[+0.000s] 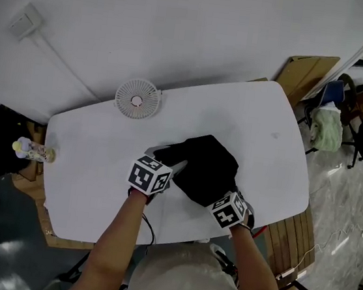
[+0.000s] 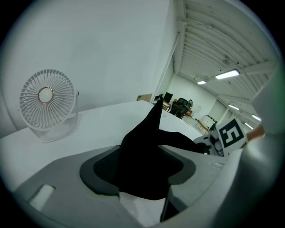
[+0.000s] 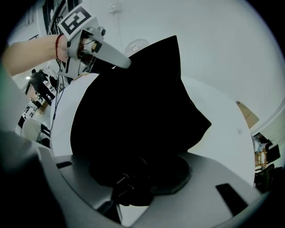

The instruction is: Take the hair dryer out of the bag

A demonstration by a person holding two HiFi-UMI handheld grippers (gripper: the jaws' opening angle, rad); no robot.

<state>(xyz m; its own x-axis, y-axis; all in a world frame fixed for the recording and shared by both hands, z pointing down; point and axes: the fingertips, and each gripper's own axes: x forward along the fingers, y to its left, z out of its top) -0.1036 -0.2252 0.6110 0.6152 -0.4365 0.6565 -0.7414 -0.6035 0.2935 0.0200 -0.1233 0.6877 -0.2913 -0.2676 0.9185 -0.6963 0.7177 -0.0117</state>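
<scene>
A black cloth bag (image 1: 205,167) lies bunched in the middle of the white table (image 1: 91,189). The hair dryer is hidden; I see only black fabric. My left gripper (image 1: 168,158) sits at the bag's left edge. In the left gripper view its jaws stand apart, and a peak of the bag (image 2: 142,160) rises loosely between them. My right gripper (image 1: 220,197) is at the bag's near right corner, pointing steeply down. In the right gripper view its jaws are closed on a gathered wad of the bag (image 3: 133,116).
A small white desk fan (image 1: 137,99) stands at the table's far edge, behind and to the left of the bag. A small pale bottle-like object (image 1: 33,150) rests by the table's left edge. Chairs and cardboard (image 1: 309,71) crowd the floor to the right.
</scene>
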